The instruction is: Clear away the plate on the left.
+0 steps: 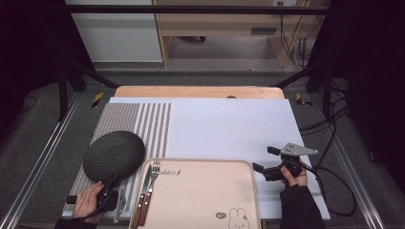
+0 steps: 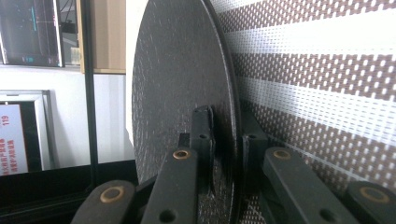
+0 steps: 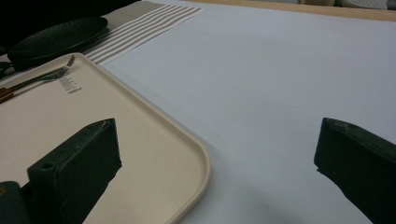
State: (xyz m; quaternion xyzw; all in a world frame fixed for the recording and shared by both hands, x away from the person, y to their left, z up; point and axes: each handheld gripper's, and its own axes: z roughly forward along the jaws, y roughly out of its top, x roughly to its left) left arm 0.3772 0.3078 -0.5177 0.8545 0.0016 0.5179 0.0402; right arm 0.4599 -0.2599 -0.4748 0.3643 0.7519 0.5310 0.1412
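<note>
**Plate gripped at its rim over the placemat; setting not yet complete**

At the near left corner of the table, the left gripper point(image 1: 109, 193) is clamped on the near rim of the black plate point(image 1: 113, 155). From the left gripper view the jaws stand one on each face of the rim, pressed close. The plate sits over the striped placemat point(image 1: 153, 124), its right edge just beside the beige tray point(image 1: 210, 191); whether it rests flat or is slightly lifted cannot be determined.

Judged progress: the plate is out on the placemat but not released. The fork point(image 1: 153, 183) and knife point(image 1: 142, 193) lie side by side at the tray's left edge, apparently still to be laid out.

Right gripper point(image 1: 265, 171) is spread wide and empty, hovering just beside the tray's right edge above the white table cover point(image 1: 229, 126).

Condition of the plate: round, shallow, matte black, finely pebbled texture, thin rim, no food or damage visible.
</note>
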